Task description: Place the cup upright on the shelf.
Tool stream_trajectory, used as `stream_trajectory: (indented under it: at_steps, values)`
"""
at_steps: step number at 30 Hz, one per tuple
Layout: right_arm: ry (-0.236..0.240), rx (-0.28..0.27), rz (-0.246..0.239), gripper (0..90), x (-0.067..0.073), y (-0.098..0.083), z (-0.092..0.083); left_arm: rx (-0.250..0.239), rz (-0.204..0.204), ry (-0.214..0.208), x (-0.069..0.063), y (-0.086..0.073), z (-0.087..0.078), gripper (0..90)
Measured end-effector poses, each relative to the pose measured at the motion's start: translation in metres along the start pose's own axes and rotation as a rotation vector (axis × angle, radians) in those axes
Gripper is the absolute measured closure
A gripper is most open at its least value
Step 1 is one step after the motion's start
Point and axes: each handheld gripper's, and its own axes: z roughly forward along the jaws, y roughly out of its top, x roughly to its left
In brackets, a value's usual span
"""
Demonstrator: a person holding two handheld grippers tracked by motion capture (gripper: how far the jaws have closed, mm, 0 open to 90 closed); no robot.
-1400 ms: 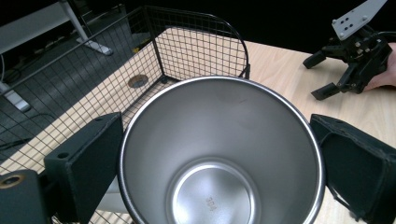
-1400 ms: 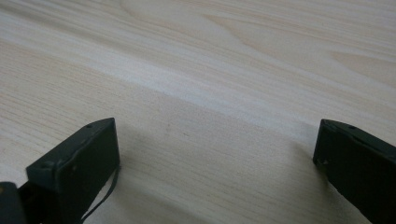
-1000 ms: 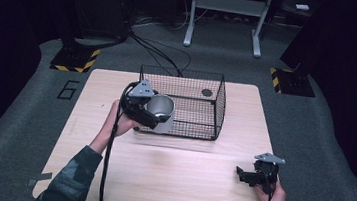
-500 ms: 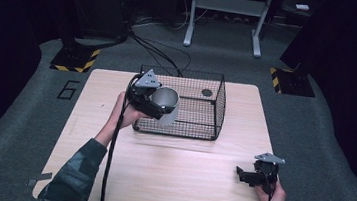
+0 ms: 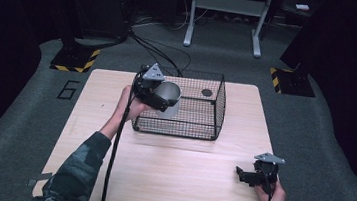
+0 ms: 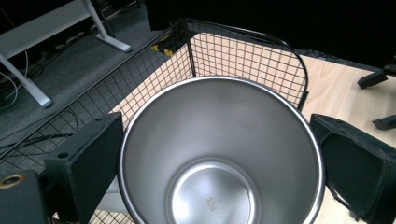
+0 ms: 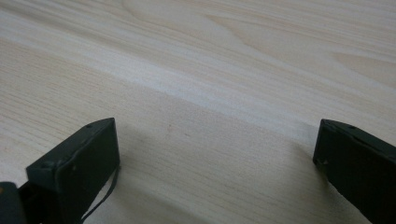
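One cup (image 5: 167, 98) clamped in the left gripper (image 5: 159, 94), and it's gone up vs a sec ago, now over the basket (image 5: 215, 109) rim, so prob about to go in. Right gripper (image 5: 248, 175) sits wide open w/ nothing, low on table (image 5: 183, 176).

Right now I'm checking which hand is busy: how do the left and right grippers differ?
The left gripper is shut on a steel cup; the right gripper is open with nothing between its jaws. The left is raised at the wire basket, at its left end; the right sits low over the bare table near the front right corner. Both have black jaws and a grey top plate.
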Motion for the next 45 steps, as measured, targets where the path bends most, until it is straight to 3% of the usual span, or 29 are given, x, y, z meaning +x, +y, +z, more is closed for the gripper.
stream_trajectory:
  at_steps: [22, 45]
  values:
    - [0.001, 0.007, -0.01, 0.0, 0.0, 0.0, 0.0, 0.065, -0.044, 0.044, 0.023, 0.003, 0.038, 6.1]
    - [0.001, 0.007, -0.013, 0.0, 0.0, 0.0, 0.0, 0.128, -0.095, 0.053, 0.028, -0.008, 0.076, 6.1]
